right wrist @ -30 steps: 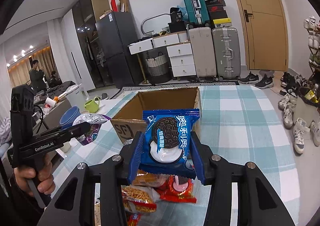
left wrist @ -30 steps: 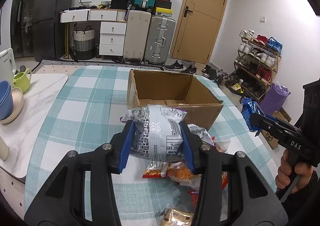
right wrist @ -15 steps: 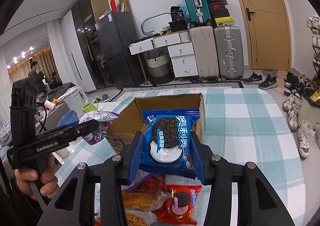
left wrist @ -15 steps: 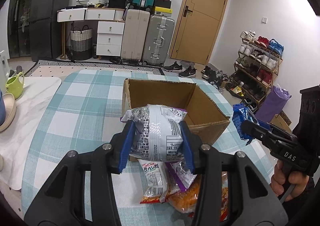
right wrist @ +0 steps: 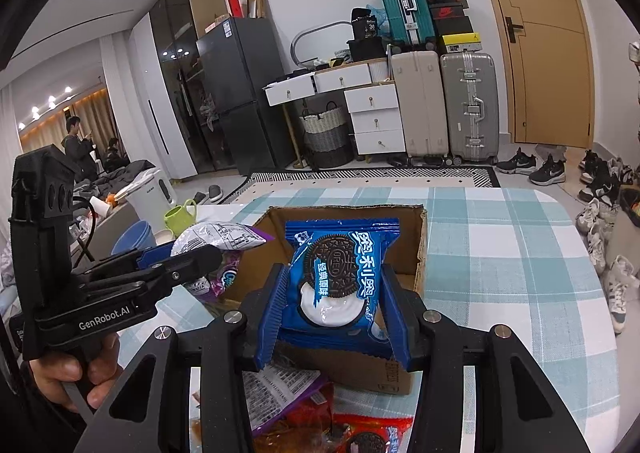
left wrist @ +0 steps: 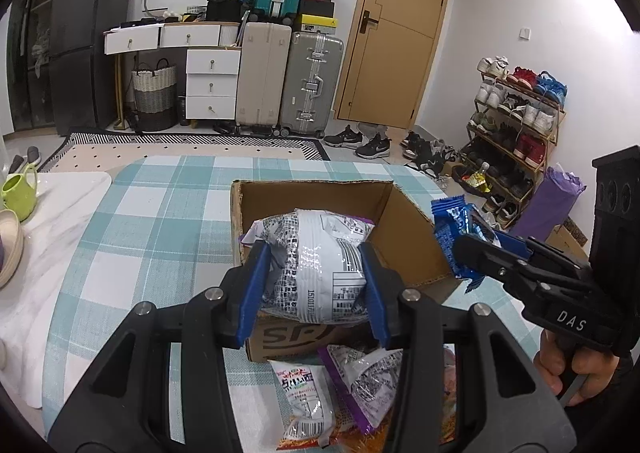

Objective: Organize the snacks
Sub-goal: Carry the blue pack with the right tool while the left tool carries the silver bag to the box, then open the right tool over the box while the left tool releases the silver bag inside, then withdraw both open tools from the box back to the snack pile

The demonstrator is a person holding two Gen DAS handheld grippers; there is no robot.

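Only the right wrist view showed two people at 9 o'clock; only the left showed the shoe rack (left wrist: 516,121) at 3 o'clock. The table (left wrist: 152,221) bore the box (left wrist: 404,229), whose visible interior looked bare. The left gripper (left wrist: 316,277) clamped a silver bag (left wrist: 320,265) over the box's near edge. The right gripper (right wrist: 334,293) pinched the Oreo pack (right wrist: 340,273) above the box too. Loose snacks (left wrist: 304,401) lay at 6 o'clock.

Silver-and-purple snack bag (left wrist: 318,271) and blue Oreo pack (right wrist: 340,281) held over open cardboard box (left wrist: 400,221), loose packets (left wrist: 352,385) before it
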